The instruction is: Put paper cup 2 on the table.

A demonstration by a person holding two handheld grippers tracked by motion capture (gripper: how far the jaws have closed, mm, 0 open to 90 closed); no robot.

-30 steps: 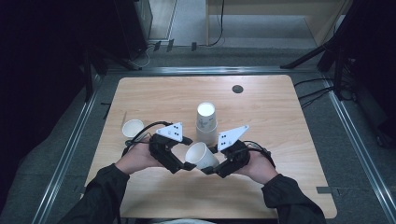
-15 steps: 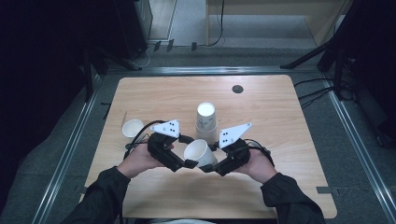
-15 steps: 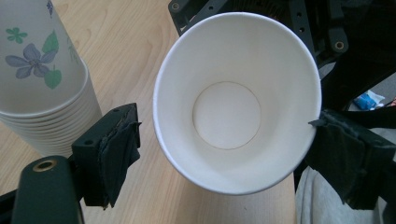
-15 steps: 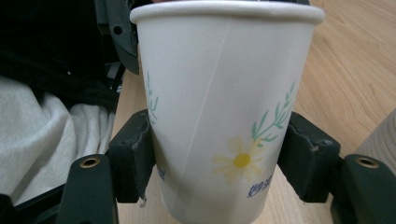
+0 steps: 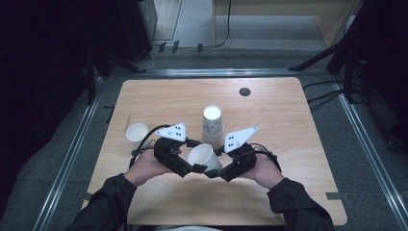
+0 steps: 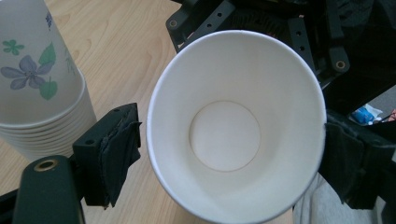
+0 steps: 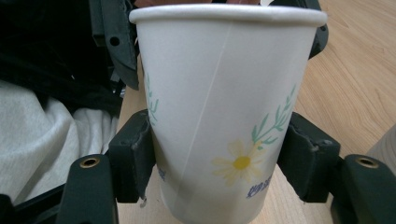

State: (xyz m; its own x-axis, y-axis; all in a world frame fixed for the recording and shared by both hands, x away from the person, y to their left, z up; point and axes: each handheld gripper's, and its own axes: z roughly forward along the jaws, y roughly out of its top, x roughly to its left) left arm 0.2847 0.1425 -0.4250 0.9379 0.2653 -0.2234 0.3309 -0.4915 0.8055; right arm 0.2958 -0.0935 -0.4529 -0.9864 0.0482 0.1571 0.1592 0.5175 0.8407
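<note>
A white paper cup with a flower print (image 5: 202,156) is held on its side above the table between the two grippers. My right gripper (image 7: 219,163) is shut on its lower wall (image 7: 224,116), with both pads pressed against it. My left gripper (image 6: 233,154) faces the cup's open mouth (image 6: 224,135) and is open. Its jaws stand either side of the rim, and there is a narrow gap at the left pad (image 6: 116,154). From above, the left gripper (image 5: 195,155) and the right gripper (image 5: 215,162) meet at the cup near the table's front middle.
A stack of upside-down flowered cups (image 5: 212,122) stands just behind the grippers and appears close by in the left gripper view (image 6: 37,84). A single upright cup (image 5: 137,132) sits to the left. A small dark disc (image 5: 245,91) lies at the far side of the wooden table (image 5: 298,144).
</note>
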